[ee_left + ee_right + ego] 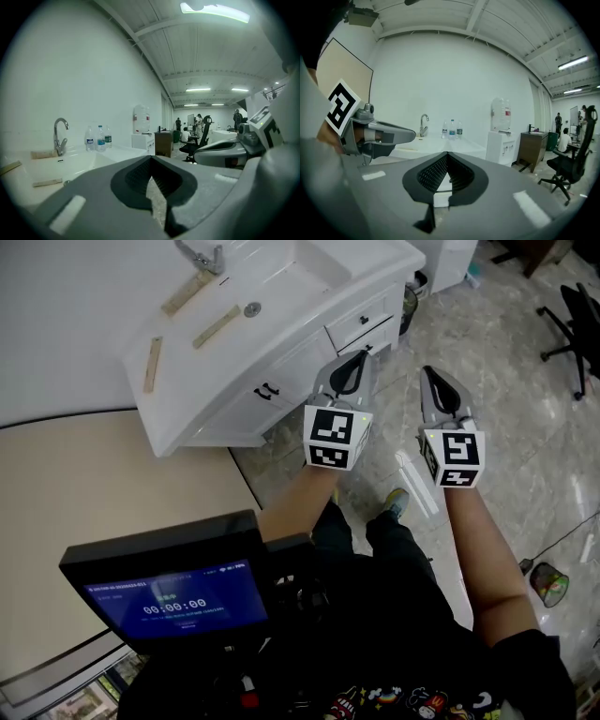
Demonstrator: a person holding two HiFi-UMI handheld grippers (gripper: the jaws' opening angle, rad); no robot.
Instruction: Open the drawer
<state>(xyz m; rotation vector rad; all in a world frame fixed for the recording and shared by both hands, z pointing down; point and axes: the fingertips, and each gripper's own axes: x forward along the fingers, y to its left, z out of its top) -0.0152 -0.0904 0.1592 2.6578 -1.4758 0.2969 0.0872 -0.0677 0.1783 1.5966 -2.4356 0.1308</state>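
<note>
The white sink cabinet stands ahead of me, with two small drawers at its right end. The upper drawer has a small dark knob, and it looks closed. My left gripper is shut and empty, its tip just below the lower drawer in the head view; contact cannot be told. My right gripper is also shut and empty, over the floor to the right of the cabinet. In the right gripper view a white drawer front shows through the gap behind the closed jaws.
A sink basin with a faucet and wood strips tops the cabinet. A monitor and a beige table lie near left. An office chair and a wire bin stand right. Water bottles sit on the counter.
</note>
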